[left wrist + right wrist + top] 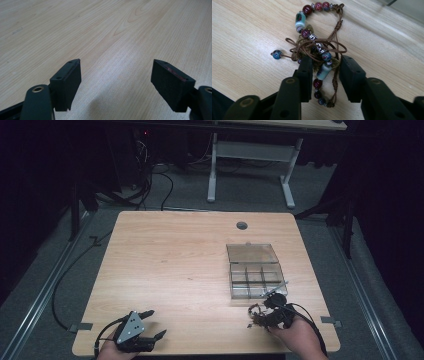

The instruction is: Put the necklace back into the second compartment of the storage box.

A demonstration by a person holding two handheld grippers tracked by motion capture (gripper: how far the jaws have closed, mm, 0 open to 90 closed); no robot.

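A beaded bracelet (322,50) on brown cord, with red, teal and blue beads, lies in a tangle on the wooden table (170,260) near its front right. My right gripper (325,61) straddles it, a jaw on each side of the teal bead, with small gaps still showing. In the high view the bracelet (256,314) sits just left of the right gripper (267,312), below the clear box. My left gripper (156,323) rests at the front left, its jaws spread wide over bare wood (116,62).
A clear plastic compartment box (255,281) stands at the right with its lid (251,253) laid open behind it. A round cable hole (242,225) is near the table's far edge. Cables trail on the floor at the left.
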